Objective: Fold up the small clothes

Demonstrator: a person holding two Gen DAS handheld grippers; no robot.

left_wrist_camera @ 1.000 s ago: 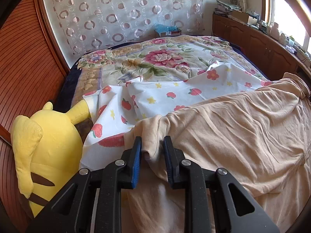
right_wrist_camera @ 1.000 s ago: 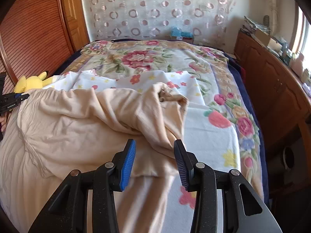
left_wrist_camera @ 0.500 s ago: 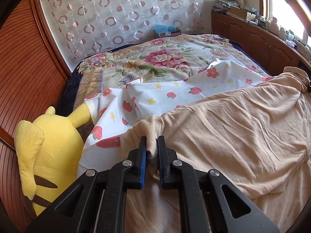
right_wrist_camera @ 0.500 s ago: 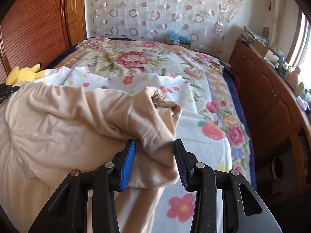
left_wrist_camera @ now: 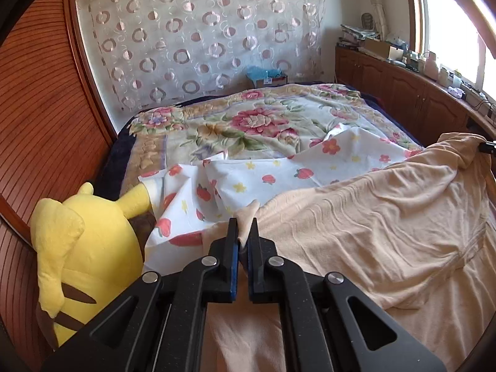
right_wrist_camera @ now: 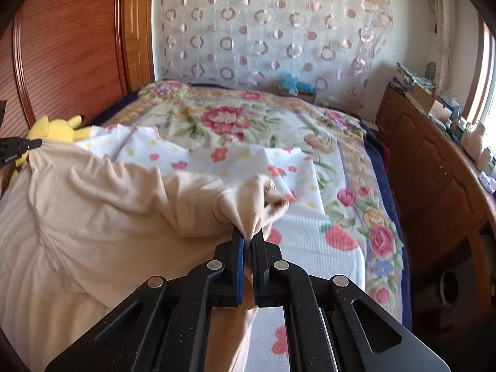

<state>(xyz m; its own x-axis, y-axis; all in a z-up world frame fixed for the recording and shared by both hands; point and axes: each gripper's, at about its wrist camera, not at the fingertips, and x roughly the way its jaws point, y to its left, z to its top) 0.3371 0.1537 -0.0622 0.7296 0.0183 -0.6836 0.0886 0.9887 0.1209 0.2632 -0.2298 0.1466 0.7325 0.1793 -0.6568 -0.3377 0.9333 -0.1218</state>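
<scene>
Both claws, left and right, pinch soft, wrinkled beige garment.

- My left gripper has just closed its jaws, and they now pinch a corner of the beige garment.
- The garment spreads from my fingertips toward 3 o'clock, its wrinkled cloth pulled fairly taut.
- At the far 3 o'clock edge, the black tip of my right gripper meets the garment's other end.
- Under the garment lies a white strawberry-print sheet, over a floral blanket toward 12 o'clock.
- A yellow plush toy sits at 9 o'clock, against the wooden headboard.
</scene>
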